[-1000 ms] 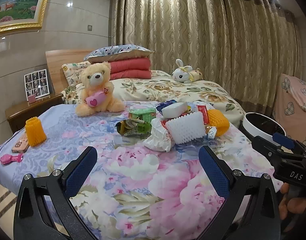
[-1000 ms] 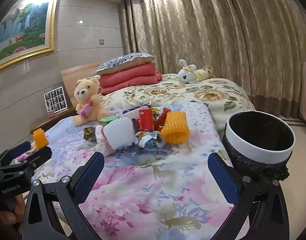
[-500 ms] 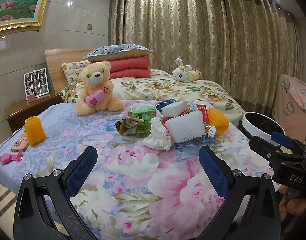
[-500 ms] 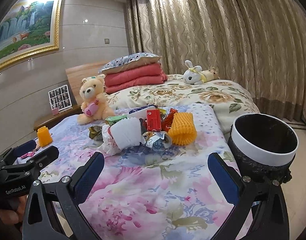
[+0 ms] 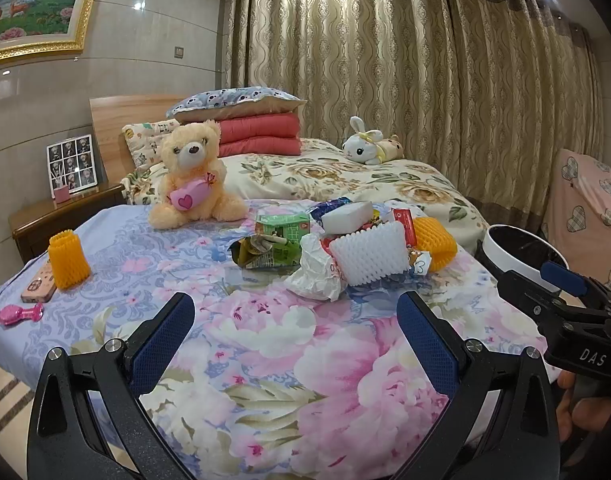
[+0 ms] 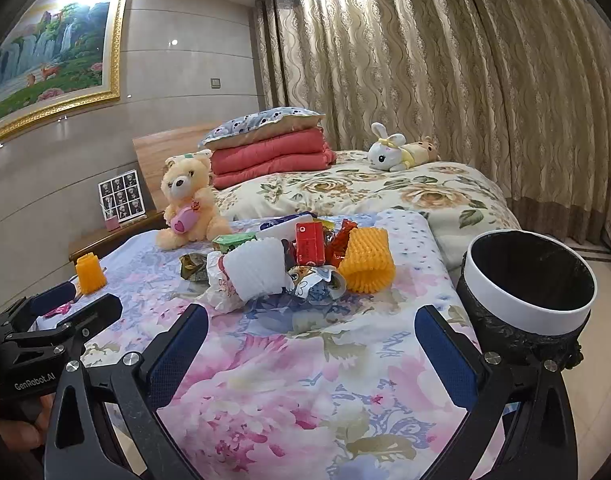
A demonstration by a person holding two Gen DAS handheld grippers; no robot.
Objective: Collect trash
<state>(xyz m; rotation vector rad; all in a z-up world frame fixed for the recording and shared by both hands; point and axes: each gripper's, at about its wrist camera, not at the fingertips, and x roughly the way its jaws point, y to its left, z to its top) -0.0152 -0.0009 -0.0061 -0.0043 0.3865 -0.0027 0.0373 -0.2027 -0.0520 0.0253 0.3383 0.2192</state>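
Jaws of both the left gripper [image 5: 295, 332] and right gripper [image 6: 311, 340] gape, released; trash pile [image 6: 281, 258] lies at twelve o'clock on the bed [image 6: 297, 384], bin [image 6: 529, 288] at two. Loose wrappers, probably slippery, could slide free.

I'm looking into a home bedroom: a bed [image 5: 345, 176] with a wooden headboard [image 5: 125, 120], stacked pillows and quilts [image 6: 269, 148], and plush toys. Heavy patterned curtains [image 6: 445, 72], a gold-framed landscape painting [image 6: 49, 68] and a nightstand [image 5: 57, 212] complete it.

"das", "genrobot.ai" on tongs [image 5: 565, 292]
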